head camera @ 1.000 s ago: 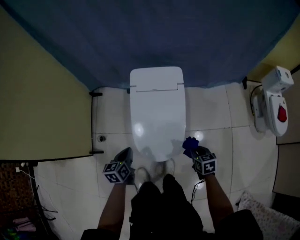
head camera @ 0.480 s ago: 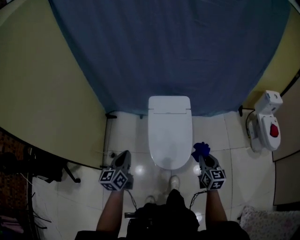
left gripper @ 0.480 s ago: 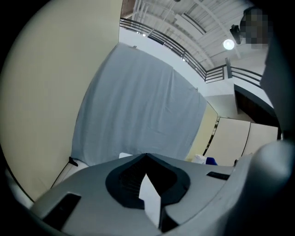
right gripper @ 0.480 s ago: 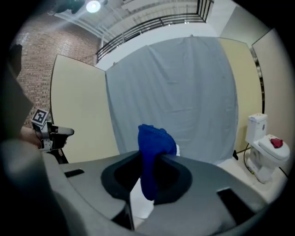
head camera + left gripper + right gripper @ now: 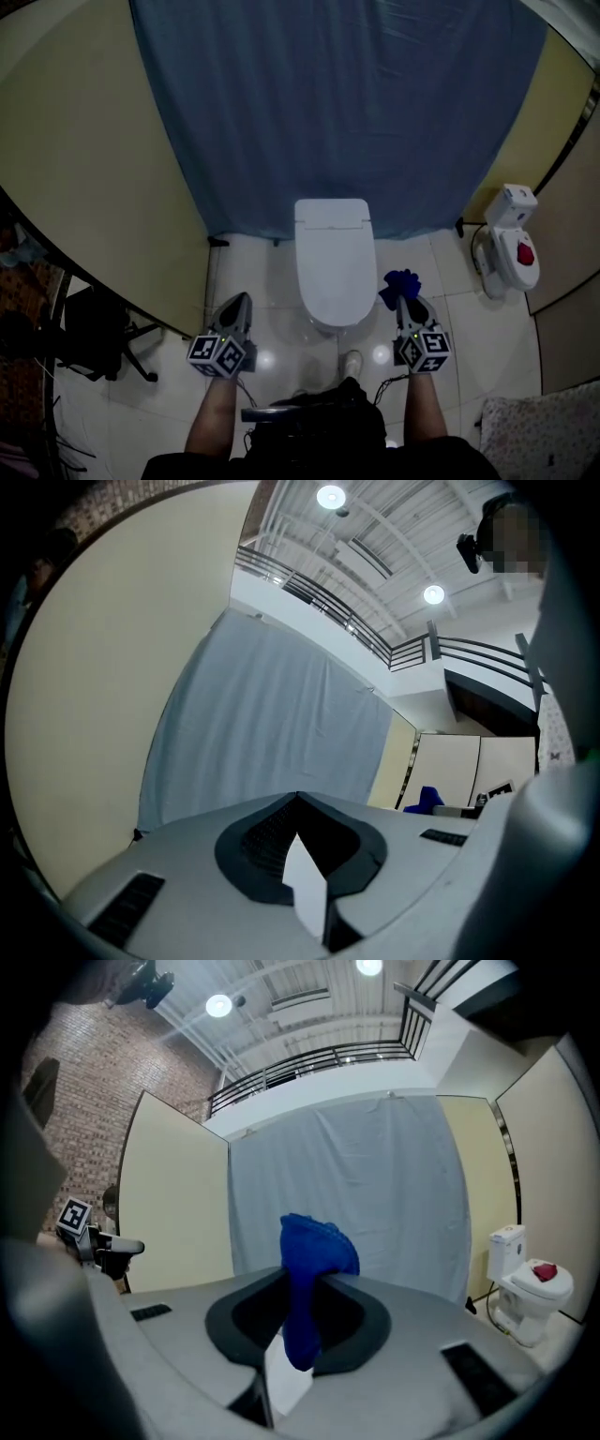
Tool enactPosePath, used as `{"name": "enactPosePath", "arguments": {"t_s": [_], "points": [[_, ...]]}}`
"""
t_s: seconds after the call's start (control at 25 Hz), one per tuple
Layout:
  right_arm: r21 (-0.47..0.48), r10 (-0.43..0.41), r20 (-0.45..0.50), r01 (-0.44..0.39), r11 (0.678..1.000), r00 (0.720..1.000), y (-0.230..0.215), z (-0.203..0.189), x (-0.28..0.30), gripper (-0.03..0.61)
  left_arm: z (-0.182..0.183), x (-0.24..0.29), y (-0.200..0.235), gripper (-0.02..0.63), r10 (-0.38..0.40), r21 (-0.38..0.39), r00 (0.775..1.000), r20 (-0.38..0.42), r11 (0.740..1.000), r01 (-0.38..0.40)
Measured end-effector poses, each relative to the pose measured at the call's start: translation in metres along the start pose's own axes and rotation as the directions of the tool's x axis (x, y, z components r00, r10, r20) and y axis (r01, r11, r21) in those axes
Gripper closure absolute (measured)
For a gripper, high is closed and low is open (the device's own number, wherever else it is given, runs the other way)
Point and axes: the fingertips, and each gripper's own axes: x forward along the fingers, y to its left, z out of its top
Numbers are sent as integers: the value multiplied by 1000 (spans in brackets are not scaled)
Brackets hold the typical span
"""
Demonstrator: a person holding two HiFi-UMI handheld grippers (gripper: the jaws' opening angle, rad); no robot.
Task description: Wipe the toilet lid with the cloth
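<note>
Well left of the fingers, one yellow wall [image 5: 103, 169] runs to one blue curtain [image 5: 337, 103], which hangs ahead of both grippers. There are two grippers, one in each hand, held above the tiled floor [image 5: 281, 319].

The left gripper [image 5: 241, 300] points forward beside the left flank of the toilet. In its own view its fingers [image 5: 281, 832] are closed tip to tip, with nothing between them. To the right of these fingers, that view shows the blue cloth [image 5: 429, 799] well apart from them.

Between the two pairs of fingers and a little ahead of them stands one white toilet [image 5: 333, 262]. Its one lid [image 5: 333, 277] is down, and neither gripper touches it. One light shoe [image 5: 352, 361] shows on the floor behind the bowl.

The right gripper [image 5: 403, 298] is beside the right flank of the toilet. Its fingers [image 5: 361, 1302] are clamped on the one cloth [image 5: 314, 1251]. The cloth bunches up above the fingertips, with a tail hanging down between them. In the head view the cloth [image 5: 400, 283] sits at the fingertips, near the lid's right edge but apart from it.

Well right of those fingers, one white fixture [image 5: 511, 246] with a red part stands against the second yellow wall [image 5: 553, 159].
</note>
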Motion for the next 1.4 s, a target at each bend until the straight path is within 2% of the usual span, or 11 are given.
{"name": "enactPosePath", "arguments": {"t_s": [0.2, 0.48, 0.72, 0.96, 1.4], "points": [[-6, -7, 56, 8, 1000, 998, 5, 12, -42, 518, 18, -30, -28, 624, -19, 24, 998, 60, 1000, 18], [-26, 23, 143, -19, 999, 990, -12, 29, -45, 518, 31, -39, -61, 624, -20, 116, 989, 147, 993, 3], [-48, 20, 154, -12, 999, 988, -41, 37, -56, 522, 17, -22, -97, 624, -28, 80, 987, 158, 997, 16], [-62, 20, 134, -12, 998, 991, -46, 36, -58, 522, 9, -13, -110, 624, -29, 54, 987, 160, 998, 20], [-71, 24, 144, -13, 997, 989, -55, 38, -56, 522, 9, -2, -114, 624, -29, 61, 987, 160, 998, 19]]}}
